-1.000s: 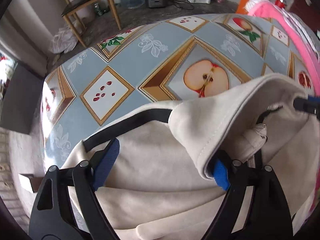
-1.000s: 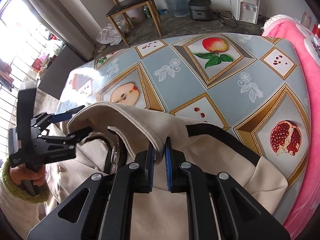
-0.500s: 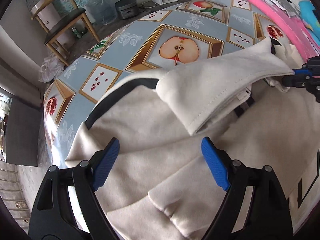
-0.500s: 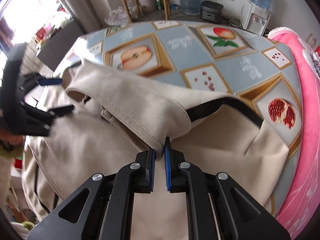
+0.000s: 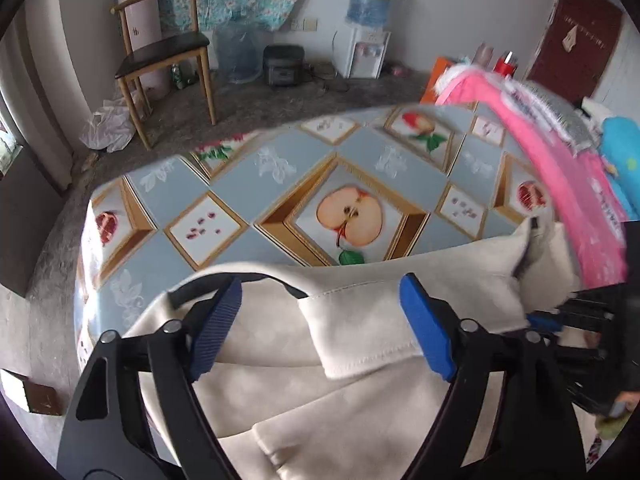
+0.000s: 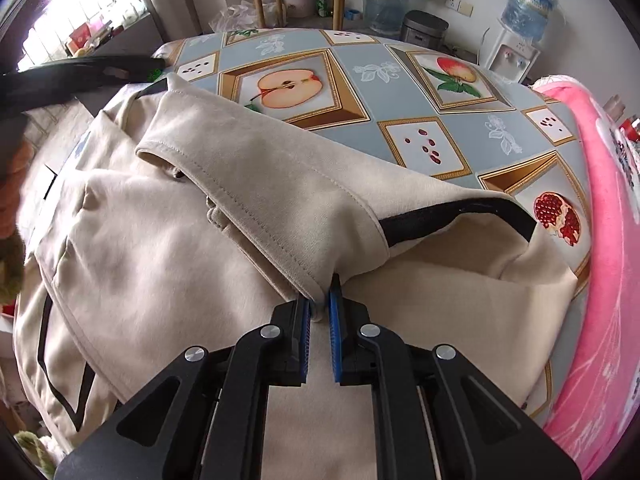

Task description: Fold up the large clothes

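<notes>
The right gripper [image 6: 319,308] pinches the cream black-trimmed fabric garment [image 6: 168,248] at its folded hem, twelve o'clock; the left gripper [image 5: 320,320] gapes empty. A thin bite may slip.

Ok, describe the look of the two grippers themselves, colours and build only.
Both match. The left gripper and right gripper have matte black, angular plastic linkage arms with triangular cut-outs and round silver pivot screws. The fingers carry blue ribbed rubber pads. No cables or printed markings show. Beside the left gripper's black body is a green knitted cuff.
</notes>
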